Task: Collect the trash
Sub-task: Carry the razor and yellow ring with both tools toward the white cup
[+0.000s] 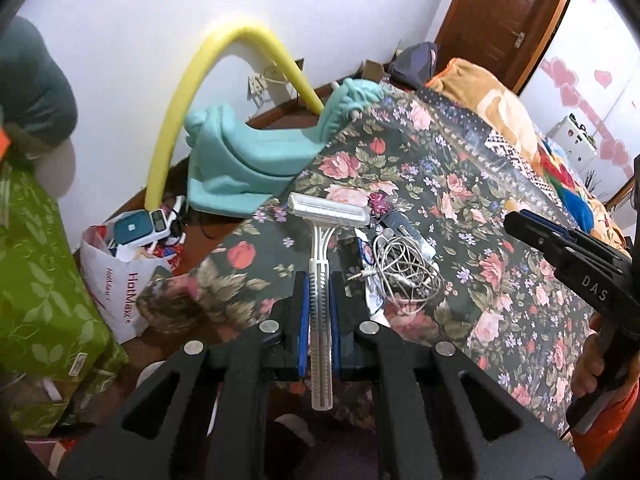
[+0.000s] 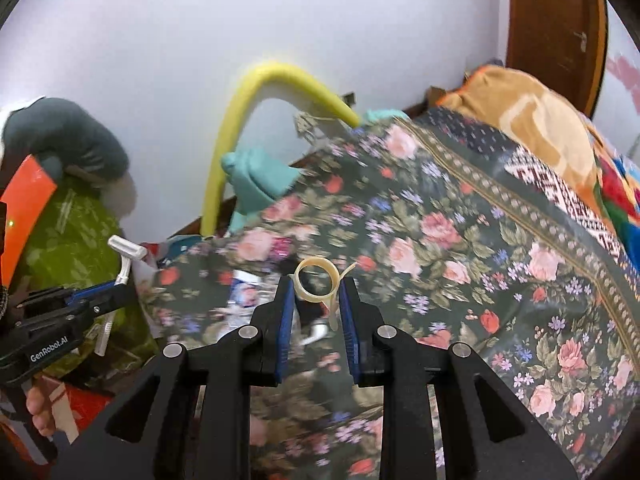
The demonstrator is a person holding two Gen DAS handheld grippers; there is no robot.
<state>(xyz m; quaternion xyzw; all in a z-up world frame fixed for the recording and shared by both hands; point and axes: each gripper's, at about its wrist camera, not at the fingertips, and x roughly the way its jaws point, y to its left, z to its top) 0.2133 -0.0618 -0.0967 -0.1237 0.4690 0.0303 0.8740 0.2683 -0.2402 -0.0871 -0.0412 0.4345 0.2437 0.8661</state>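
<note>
We see open floral bed (image 1: 500, 248) to the right, free to pass. A tangled cable (image 1: 404, 268) lies ahead; left of the bed, the white bag (image 1: 116, 280), teal seat (image 1: 248, 160) and yellow tube (image 1: 176, 92) crowd the floor.

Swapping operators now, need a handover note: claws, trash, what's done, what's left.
Left claw: shut on the disposable razor, gripped by the handle, head pointing away, lifted off the bed.
Right claw: shut on a small pale plastic ring, also lifted.
Still on the floral bedspread: a tangle of white cable with a scrap of wrapper beside it, just beyond the razor.
White shopping bag stands on the floor left of the bed, already holding odds and ends; possibly the drop spot.
Done: both pieces picked up. Left: drop them, then return for the cable and wrapper.
</note>
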